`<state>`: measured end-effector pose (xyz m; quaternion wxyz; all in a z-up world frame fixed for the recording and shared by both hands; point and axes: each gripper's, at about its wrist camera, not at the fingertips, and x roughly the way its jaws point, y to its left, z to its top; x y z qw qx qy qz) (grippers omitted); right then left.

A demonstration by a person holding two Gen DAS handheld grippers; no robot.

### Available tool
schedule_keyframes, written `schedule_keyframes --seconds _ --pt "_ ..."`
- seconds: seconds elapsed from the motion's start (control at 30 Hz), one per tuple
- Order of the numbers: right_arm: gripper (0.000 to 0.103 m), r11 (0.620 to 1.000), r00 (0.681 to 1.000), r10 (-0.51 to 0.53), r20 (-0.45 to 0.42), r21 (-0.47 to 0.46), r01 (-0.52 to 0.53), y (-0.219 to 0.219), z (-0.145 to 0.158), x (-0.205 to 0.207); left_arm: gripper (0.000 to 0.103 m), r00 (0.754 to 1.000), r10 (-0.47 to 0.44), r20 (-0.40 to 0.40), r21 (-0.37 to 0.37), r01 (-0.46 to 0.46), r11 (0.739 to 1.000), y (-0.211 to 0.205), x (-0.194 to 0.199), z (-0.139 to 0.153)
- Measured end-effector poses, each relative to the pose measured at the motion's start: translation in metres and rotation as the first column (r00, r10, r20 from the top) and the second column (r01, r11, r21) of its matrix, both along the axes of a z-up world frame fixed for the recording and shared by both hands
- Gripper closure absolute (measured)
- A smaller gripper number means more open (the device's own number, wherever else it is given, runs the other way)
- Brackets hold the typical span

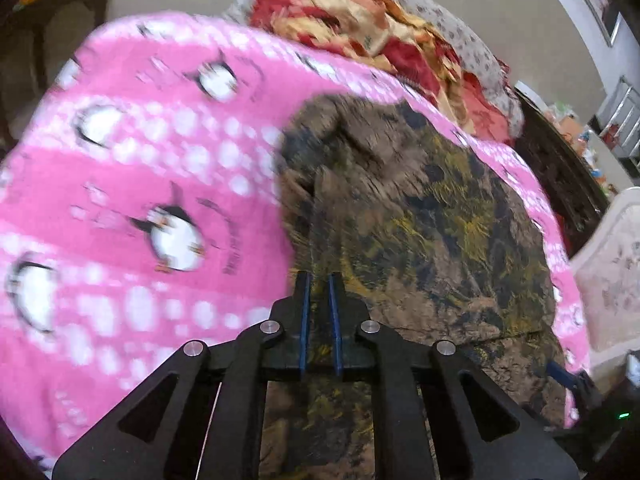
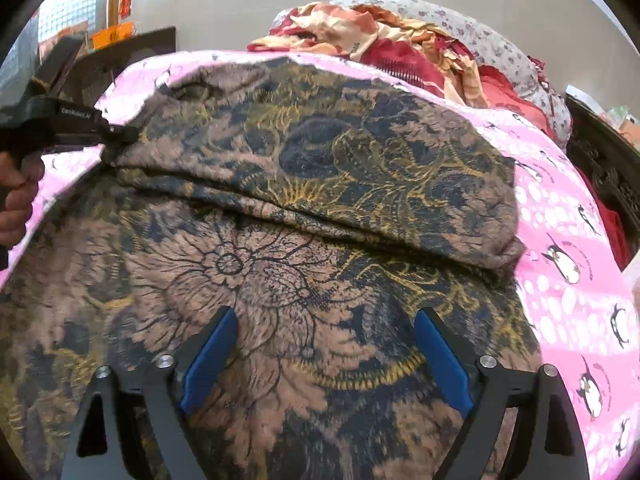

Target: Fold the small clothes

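A brown garment [image 2: 312, 208] with dark blue and yellow flower print lies on a pink penguin blanket [image 2: 568, 280]; its far part is folded over the near part. My left gripper [image 1: 319, 280] is shut on an edge of the garment [image 1: 420, 216]; it also shows at the left of the right wrist view [image 2: 116, 136], gripping the garment's left edge. My right gripper [image 2: 326, 316] is open, low over the near part of the garment, with nothing between its blue pads [image 2: 208, 360].
The pink blanket [image 1: 140, 200] covers a bed. A heap of red and cream floral bedding [image 2: 400, 44] lies at the far end. A dark carved wooden frame [image 2: 608, 176] runs along the right side. A white cushioned piece [image 1: 612, 264] sits at the right.
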<state>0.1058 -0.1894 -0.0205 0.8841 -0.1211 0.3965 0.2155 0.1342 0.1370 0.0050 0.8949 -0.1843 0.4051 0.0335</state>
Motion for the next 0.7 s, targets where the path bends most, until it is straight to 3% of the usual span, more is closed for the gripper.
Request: schedule_keyframes --seconds 0.07,0.1,0.23,0.3,0.37,0.47,0.5,0.57,0.63,0.7 --pt "0.036 0.995 0.999 -0.039 0.01 0.096 0.038 -0.025 0.015 -0.005 0.095 0.996 0.061 0.06 0.036 -0.063 0.997 0.002 -0.011 0.018" --pt "0.05 0.989 0.996 -0.085 0.022 0.12 0.081 -0.039 0.022 -0.003 0.095 0.993 0.069 0.093 0.024 -0.071 0.997 0.002 -0.014 0.025" --pt "0.079 0.955 0.968 -0.251 0.027 0.172 0.242 -0.085 0.039 0.034 0.095 0.99 0.01 0.14 0.022 -0.013 1.0 -0.027 0.007 0.041" --pt "0.08 0.942 0.959 -0.284 0.022 0.193 0.275 -0.092 0.046 0.057 0.095 0.994 -0.041 0.105 0.043 0.037 0.998 -0.047 0.029 0.031" --pt "0.08 0.937 0.963 -0.269 -0.01 0.228 0.265 -0.09 0.051 0.081 0.095 0.998 -0.023 0.053 0.101 0.017 0.995 -0.057 0.045 0.016" --pt "0.083 0.961 0.978 -0.2 -0.054 0.186 0.206 -0.072 0.041 0.107 0.095 0.999 0.034 -0.013 0.164 -0.031 0.986 -0.052 0.056 -0.016" --pt "0.083 0.97 0.977 -0.197 -0.082 0.132 0.206 -0.068 0.026 0.115 0.095 0.998 0.048 -0.036 0.142 -0.043 0.989 -0.045 0.056 -0.028" --pt "0.089 0.975 0.96 -0.196 -0.2 0.062 0.212 -0.073 -0.009 0.129 0.095 0.999 0.022 0.037 0.077 -0.025 0.997 -0.035 0.046 -0.04" --pt "0.09 0.979 0.966 -0.179 -0.187 0.067 0.194 -0.075 -0.008 0.129 0.095 0.998 0.024 0.05 0.029 -0.026 0.999 -0.028 0.043 -0.042" --pt "0.09 0.977 0.966 -0.19 -0.175 0.061 0.203 -0.071 0.008 0.131 0.095 0.999 0.025 0.042 0.039 -0.027 0.999 -0.029 0.046 -0.044"
